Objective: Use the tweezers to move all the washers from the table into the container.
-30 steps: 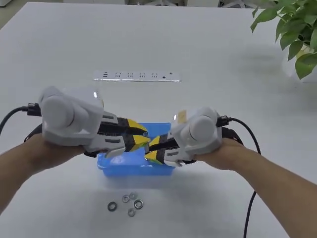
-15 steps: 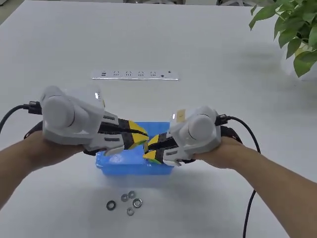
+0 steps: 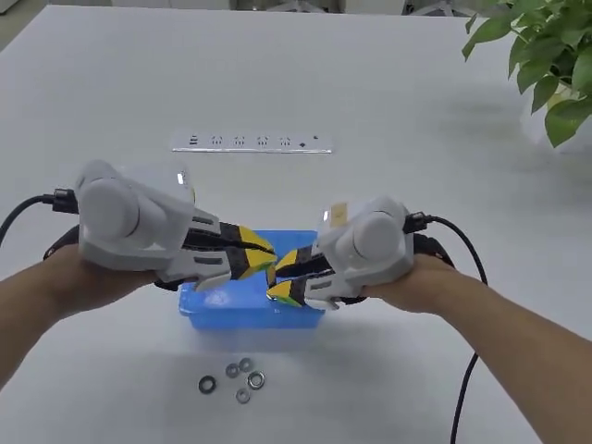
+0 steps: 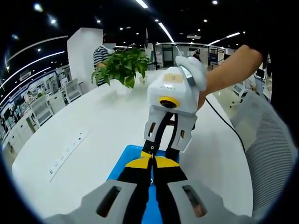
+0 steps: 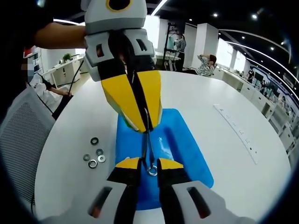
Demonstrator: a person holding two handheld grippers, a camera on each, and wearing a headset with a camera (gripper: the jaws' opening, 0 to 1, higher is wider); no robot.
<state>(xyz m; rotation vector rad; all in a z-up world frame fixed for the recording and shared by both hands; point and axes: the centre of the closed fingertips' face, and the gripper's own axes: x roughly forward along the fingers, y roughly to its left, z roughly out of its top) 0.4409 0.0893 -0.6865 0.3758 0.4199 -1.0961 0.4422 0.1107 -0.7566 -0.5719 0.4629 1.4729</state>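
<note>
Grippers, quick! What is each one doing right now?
Left gripper: shut on the thin metal tweezers, which pinch a small metal washer.
Right gripper: open, holding nothing.

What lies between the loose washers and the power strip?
Head view: the blue container, the left hand-held gripper and right hand-held gripper above it, then bare table.

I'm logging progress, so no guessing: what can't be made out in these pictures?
Container inside: head view, left claw and right claw cover it.
Washer at the tweezers' tip: right gripper view, pinched or lying loose, too small.
Right claw: pressing the tweezers or just beside them, unclear.
Power strip markings: head view, too small.
</note>
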